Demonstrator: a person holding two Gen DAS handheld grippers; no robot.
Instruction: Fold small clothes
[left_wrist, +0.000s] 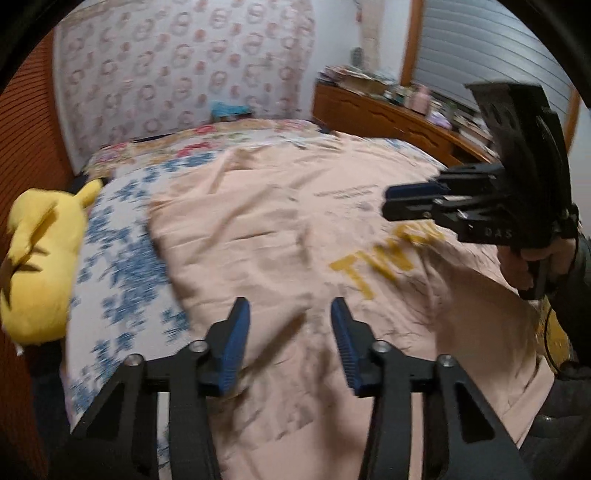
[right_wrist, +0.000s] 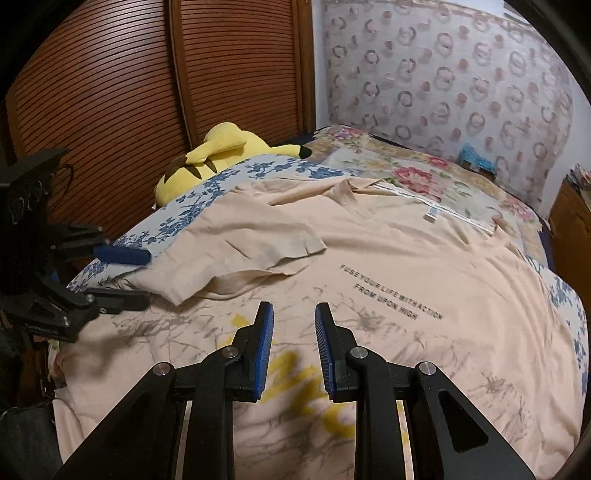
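The pale peach cotton T-shirt (right_wrist: 369, 258) with yellow lettering lies spread flat on the floral-quilted bed (right_wrist: 229, 177), under both the left gripper (left_wrist: 290, 314) and right gripper (right_wrist: 293, 317), whose blue-padded jaws stand apart, gripping nothing.

A peach T-shirt (right_wrist: 369, 258) lies spread flat and wrinkled, printed side up, with grey scribble marks, yellow lettering and small dark text. One sleeve (right_wrist: 236, 251) is folded inward onto the body. The cloth lies beneath and ahead of the fingers (right_wrist: 264, 350).
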